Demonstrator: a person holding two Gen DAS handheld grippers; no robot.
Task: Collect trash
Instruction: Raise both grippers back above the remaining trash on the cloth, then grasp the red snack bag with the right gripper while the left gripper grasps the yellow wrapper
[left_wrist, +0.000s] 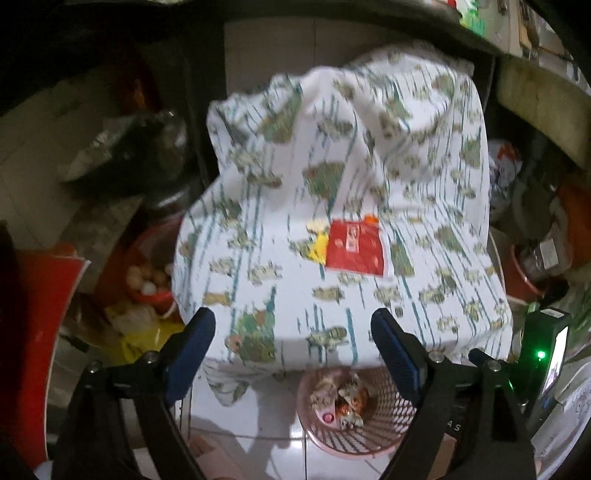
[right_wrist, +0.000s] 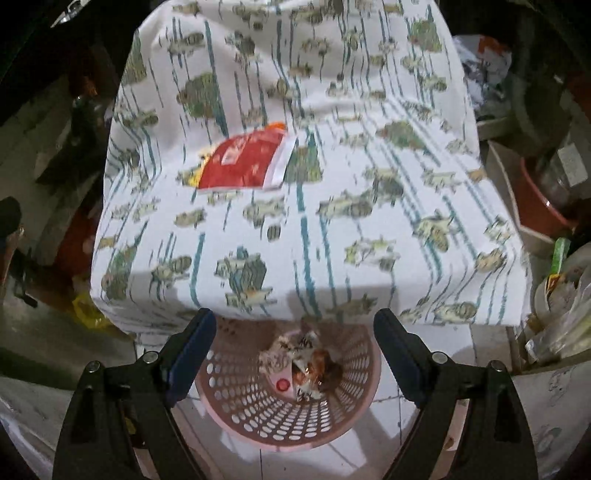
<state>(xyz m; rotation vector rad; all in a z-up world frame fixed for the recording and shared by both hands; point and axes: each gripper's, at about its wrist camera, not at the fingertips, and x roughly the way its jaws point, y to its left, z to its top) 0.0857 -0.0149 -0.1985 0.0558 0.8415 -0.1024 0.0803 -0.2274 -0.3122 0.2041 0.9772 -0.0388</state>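
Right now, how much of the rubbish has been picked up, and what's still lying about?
Done: several crumpled wrappers already sit in the pink basket on the floor below the table edge. In hand: nothing, as the left gripper and right gripper are both open and empty. Left: the red packet, with a yellow scrap tucked under its edge, lies on the patterned tablecloth.

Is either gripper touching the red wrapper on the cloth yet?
Apart. Both wrist views show the open left gripper and right gripper empty, with patterned cloth between them and the red wrapper.
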